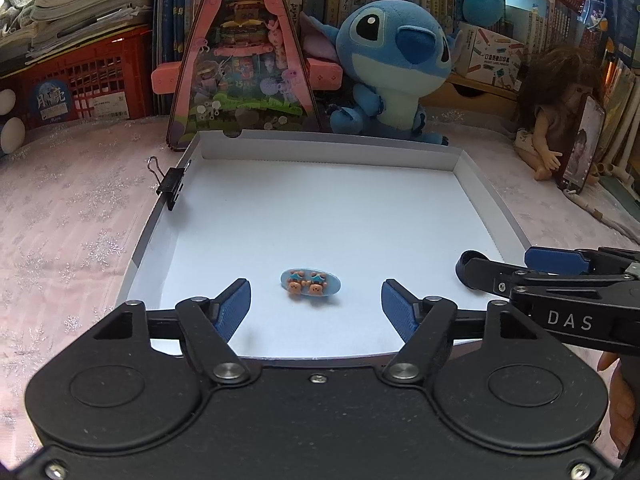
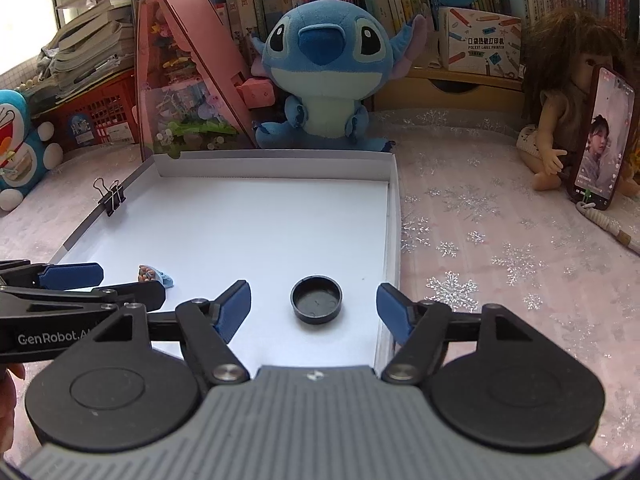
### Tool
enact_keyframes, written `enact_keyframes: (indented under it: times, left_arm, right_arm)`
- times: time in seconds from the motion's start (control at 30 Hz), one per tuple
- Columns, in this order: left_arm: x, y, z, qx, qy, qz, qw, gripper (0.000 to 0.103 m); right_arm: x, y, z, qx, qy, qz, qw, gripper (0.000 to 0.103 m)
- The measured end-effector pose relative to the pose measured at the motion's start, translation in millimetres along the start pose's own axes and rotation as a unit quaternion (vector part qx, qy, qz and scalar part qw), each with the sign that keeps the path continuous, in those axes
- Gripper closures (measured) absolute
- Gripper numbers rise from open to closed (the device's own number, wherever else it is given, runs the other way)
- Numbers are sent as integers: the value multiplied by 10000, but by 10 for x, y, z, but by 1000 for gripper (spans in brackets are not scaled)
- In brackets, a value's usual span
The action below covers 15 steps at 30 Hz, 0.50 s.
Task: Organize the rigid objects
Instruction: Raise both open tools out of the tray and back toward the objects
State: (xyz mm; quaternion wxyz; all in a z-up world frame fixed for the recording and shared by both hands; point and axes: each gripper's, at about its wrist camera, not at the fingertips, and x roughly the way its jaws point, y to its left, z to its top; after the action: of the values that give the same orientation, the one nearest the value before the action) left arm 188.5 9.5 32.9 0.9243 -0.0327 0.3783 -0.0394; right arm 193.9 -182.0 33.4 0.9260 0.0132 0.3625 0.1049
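Note:
A shallow white box lid [image 1: 328,152] lies on the pink cloth. Inside it, a small blue oval hair clip with two orange bears [image 1: 310,285] rests just ahead of my left gripper [image 1: 316,308], which stands open with the clip lying free. In the right wrist view a black round cap [image 2: 316,299] sits on the lid's floor [image 2: 248,220] near its right wall. My right gripper [image 2: 314,306] is open around it, pads apart from it. The hair clip [image 2: 154,274] shows at the left there, beside the left gripper's fingers [image 2: 72,276].
A black binder clip [image 1: 170,188] grips the lid's left wall. Behind the lid stand a blue plush toy [image 1: 394,64] and a pink triangular toy box [image 1: 244,60]. A doll [image 2: 560,120] with a phone [image 2: 602,140] sits at right, a red crate [image 1: 88,84] at left.

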Motion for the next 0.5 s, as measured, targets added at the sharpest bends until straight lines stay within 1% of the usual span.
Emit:
enact_keyframes:
  times: [0.13,0.23,0.4,0.5]
  left_arm:
    - [-98,-25,-44,90,-129,-52,9999,28]
    - [-166,-46,-84,152,-176,-130,9996,27]
    - [-313,-72,-151,198,-323,-263,9989,23]
    - [-394,-83,-192,243,-403,-323,9984,22]
  right_arm:
    - [-78,-9,-29,-41,-81,45,9999,22]
    - [-146,-5,-50,-61,-181,73,9998,19]
    - [-261,-3,-81,-104,-330,102,9993,17]
    - [-315,-18,-117,-96,-352,140,9992,16]
